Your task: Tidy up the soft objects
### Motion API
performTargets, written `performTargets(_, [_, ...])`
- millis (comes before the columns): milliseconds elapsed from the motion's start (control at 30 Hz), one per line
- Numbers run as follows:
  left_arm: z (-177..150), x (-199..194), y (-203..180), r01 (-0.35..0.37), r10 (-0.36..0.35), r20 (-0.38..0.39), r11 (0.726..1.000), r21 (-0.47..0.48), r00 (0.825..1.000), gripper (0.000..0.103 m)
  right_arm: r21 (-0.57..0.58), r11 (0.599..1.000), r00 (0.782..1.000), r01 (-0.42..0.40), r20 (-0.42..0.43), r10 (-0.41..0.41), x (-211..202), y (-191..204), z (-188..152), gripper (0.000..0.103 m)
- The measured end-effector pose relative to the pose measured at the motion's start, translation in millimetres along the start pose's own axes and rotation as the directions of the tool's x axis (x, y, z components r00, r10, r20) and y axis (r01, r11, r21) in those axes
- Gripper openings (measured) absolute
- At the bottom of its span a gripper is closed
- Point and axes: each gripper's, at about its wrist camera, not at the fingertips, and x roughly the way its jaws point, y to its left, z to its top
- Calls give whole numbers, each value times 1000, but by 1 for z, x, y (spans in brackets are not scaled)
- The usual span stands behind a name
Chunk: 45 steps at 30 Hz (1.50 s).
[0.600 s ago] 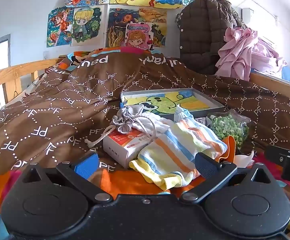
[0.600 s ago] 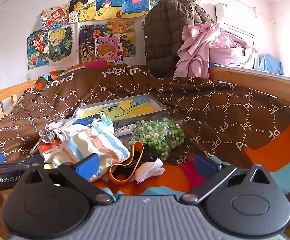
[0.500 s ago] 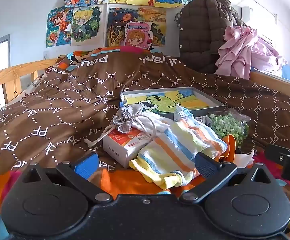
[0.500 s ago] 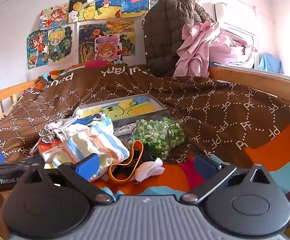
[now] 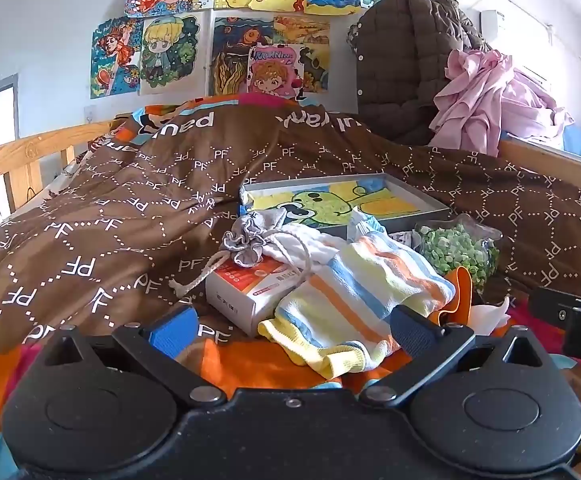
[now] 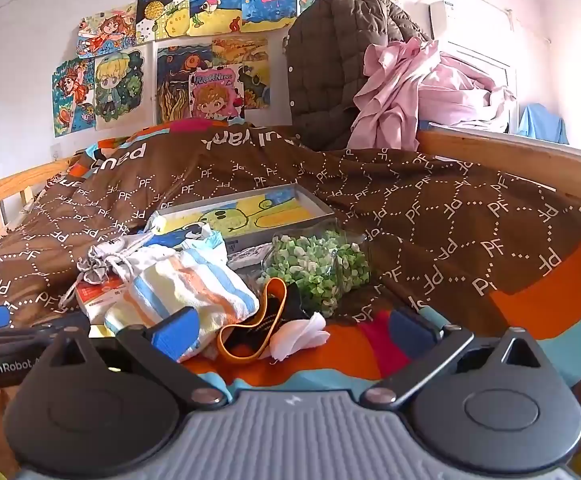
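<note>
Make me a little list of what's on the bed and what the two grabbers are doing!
place: bed with brown quilt
soft things: striped towel, grey drawstring pouch
under them: white and orange box
behind: frog picture tray
nearby: bag of green bits, orange band
left gripper: open, empty
right gripper: open, empty

Left gripper [image 5: 290,326] spread wide, right gripper [image 6: 296,330] likewise, both empty
</note>
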Motion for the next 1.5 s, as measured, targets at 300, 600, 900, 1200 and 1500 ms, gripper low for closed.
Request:
performTargets(300, [-4,3,3,-11,11,-5,1000,-7,1000,102,3,1000,1000,1,2,-1,1,1,0,103])
performTargets(600, [-4,5,4,-46,46,-7,999,-9,999,102,1,1000,1000,0,1,0,1,1,-1,103])
performTargets(900, [-4,4,5,-57,57,-4,998,-8,998,102,-6,1000,1000,-5,-6,5,2,4,-2,103])
performTargets(1200, [-4,4,4,-70,70,3,998,-7,998,102,-7,1000,1000,-7,-7,7,1,5,-2,103])
performTargets(1500, [-3,3,6,-66,66,9,998,-10,998,102,-7,1000,1000,-7,-8,7,1,4,-2,103])
